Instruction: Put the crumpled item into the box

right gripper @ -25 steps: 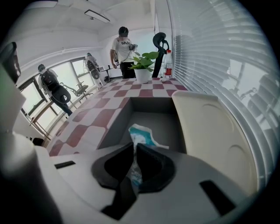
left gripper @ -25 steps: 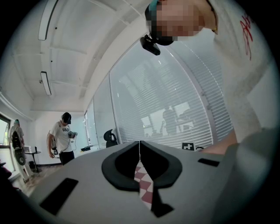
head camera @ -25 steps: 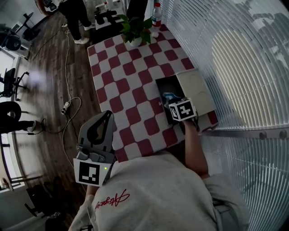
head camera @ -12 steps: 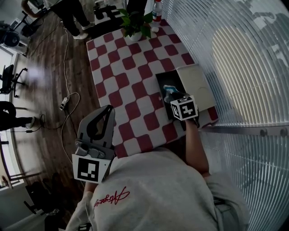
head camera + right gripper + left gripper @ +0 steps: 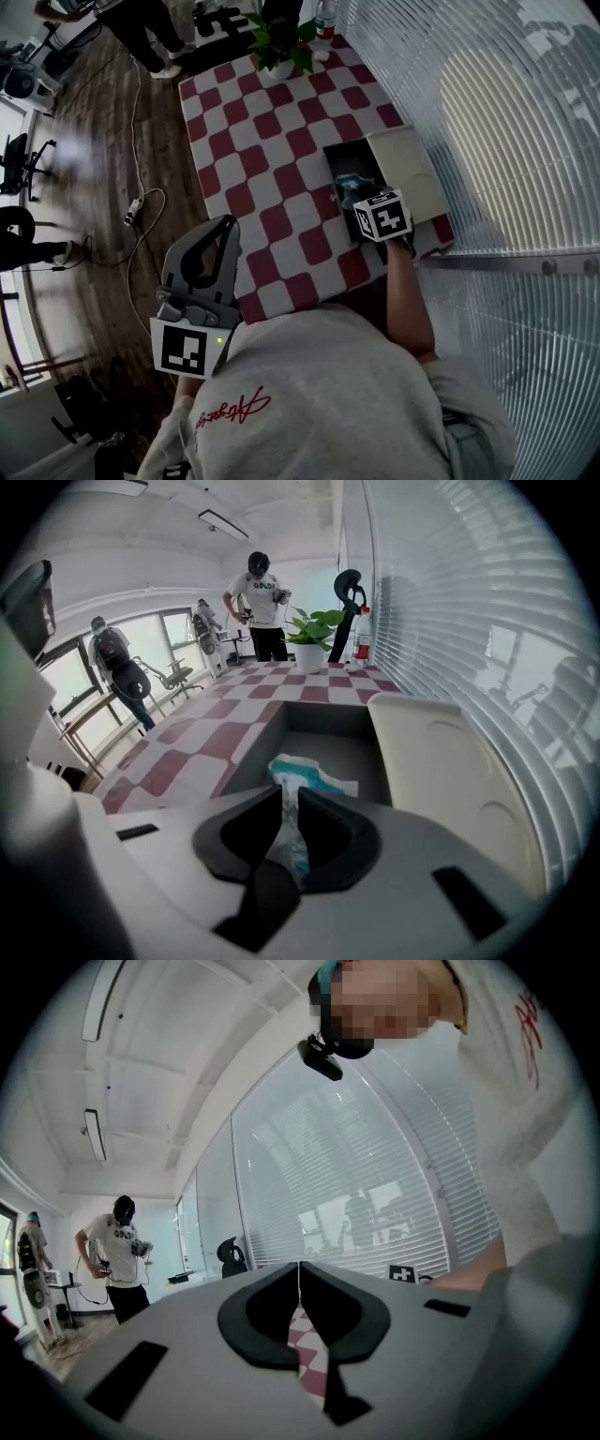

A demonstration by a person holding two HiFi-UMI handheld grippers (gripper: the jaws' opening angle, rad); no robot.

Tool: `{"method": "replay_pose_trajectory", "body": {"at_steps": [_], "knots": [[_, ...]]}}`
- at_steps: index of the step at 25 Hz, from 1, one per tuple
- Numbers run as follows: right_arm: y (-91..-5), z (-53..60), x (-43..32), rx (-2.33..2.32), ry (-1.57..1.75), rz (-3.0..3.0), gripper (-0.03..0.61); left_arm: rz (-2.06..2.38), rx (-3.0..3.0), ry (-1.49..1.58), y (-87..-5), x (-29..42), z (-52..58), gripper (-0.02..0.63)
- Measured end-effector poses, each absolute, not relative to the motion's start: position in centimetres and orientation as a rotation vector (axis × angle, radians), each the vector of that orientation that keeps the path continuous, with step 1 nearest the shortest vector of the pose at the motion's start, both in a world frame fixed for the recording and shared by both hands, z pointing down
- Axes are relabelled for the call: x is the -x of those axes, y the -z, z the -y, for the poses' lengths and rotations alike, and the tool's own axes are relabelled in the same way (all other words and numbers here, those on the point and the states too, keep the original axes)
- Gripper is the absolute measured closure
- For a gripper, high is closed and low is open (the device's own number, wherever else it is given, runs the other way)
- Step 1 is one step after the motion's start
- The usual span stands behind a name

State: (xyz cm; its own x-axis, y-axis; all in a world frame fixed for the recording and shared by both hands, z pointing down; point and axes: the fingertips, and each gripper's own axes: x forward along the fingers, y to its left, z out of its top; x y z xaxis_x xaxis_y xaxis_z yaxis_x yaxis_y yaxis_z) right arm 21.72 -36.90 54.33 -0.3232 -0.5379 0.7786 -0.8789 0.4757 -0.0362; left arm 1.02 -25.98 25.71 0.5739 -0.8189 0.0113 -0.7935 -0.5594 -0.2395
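The right gripper (image 5: 289,794) is clenching the crumpled item (image 5: 302,776) between its jaws, just above the near end of the open box (image 5: 259,735). The item is lying lengthwise along the jaws, its free end pointing out over the box's dark inside toward the box's far wall. Whether it is touching the box's floor cannot be told. It is showing as white, wrinkled material with teal print. The pale lid (image 5: 441,780) is lying open beside the box, on its window side. The box is sitting on the checkered counter (image 5: 216,722). The left gripper (image 5: 299,1277) is staying well apart from the box, jaws pressed together on nothing.
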Motion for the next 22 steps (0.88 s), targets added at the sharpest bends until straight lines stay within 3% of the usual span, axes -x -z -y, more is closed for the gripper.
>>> {"method": "replay_pose_trajectory", "body": {"at_steps": [22], "knots": [[-52.0,36.4,-21.6,-1.320,-0.523,2.097,0.480,-1.349,2.585,0.162,-25.6,-0.5,25.1,0.595]]}}
